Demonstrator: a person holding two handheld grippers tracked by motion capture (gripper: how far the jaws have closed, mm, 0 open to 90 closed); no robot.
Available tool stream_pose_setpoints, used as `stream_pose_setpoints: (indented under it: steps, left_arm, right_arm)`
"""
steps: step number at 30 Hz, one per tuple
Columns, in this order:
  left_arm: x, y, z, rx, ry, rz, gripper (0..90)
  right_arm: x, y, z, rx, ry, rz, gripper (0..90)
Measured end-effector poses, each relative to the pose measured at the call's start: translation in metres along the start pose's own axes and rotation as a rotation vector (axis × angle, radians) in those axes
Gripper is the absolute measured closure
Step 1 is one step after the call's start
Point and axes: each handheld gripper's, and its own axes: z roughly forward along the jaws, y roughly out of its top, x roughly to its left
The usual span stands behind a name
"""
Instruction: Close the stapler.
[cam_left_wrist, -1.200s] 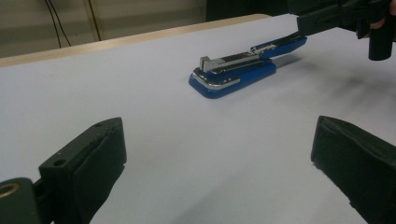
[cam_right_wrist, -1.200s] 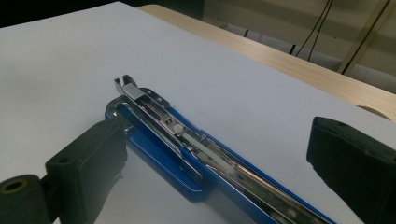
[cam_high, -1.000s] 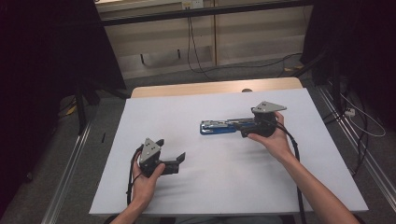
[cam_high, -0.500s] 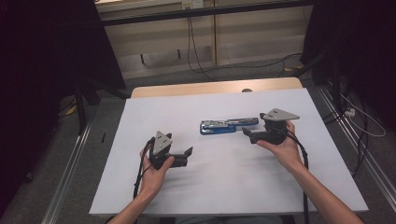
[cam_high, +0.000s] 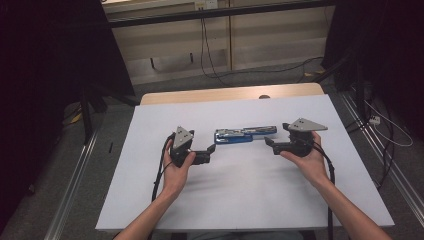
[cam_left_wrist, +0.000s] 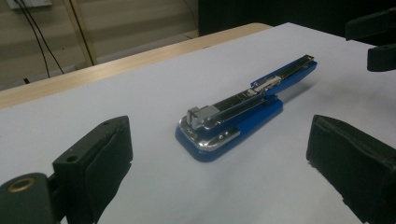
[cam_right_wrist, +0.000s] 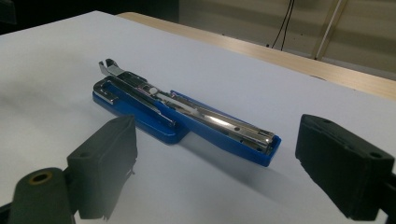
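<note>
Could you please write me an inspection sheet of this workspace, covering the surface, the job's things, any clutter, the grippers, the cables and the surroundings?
Surface: white sheet covering the wooden table, whose far edge is bare.
Job's things: blue stapler lying folded open and flat near the middle, metal magazine exposed, touched by neither gripper.
Clutter: nothing seen.
Grippers: left gripper at the stapler's left end, jaws open and empty; right gripper at its right end, jaws have just been closing a little, nothing between them.
Cables: one black cable trails from each gripper; more hang and lie behind the table.
Surroundings: pale wall panels, grey floor, dark curtains at both sides.
</note>
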Motion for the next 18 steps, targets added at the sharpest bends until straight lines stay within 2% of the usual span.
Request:
stream_pose_setpoints:
  steps: [3, 5, 7, 8, 11, 14, 15, 18]
  left_arm:
    - [0.0, 0.001, 0.006, -0.013, -0.006, -0.005, 7.2]
    - [0.0, 0.001, 0.012, 0.009, 0.018, 0.02, 9.1]
    - [0.002, 0.003, 0.017, 0.026, 0.016, 0.02, 9.4]
    - [0.002, 0.003, 0.02, 0.021, 0.011, 0.008, 9.4]
    - [0.004, 0.005, 0.027, 0.007, 0.018, 0.01, 9.4]
    - [0.004, 0.003, 0.034, 0.006, 0.054, 0.06, 9.3]
    - [0.005, 0.002, 0.035, 0.013, 0.053, 0.061, 9.3]
    - [0.01, 0.0, 0.036, 0.006, 0.017, 0.023, 9.2]
  right_arm:
    - [0.0, -0.001, -0.003, -0.005, 0.002, 0.004, 17.2]
    - [-0.001, -0.003, -0.004, -0.014, 0.009, 0.004, 20.9]
    - [-0.002, -0.004, -0.003, -0.015, 0.008, 0.02, 21.9]
    - [-0.003, -0.005, -0.003, -0.014, 0.009, 0.023, 22.9]
    - [-0.003, -0.007, -0.003, -0.013, 0.004, 0.019, 27.5]
    - [-0.004, -0.01, -0.002, -0.002, 0.003, 0.02, 29.8]
    - [-0.005, -0.011, -0.002, -0.001, 0.002, 0.025, 31.0]
    - [-0.005, -0.012, -0.002, 0.005, 0.003, 0.03, 35.2]
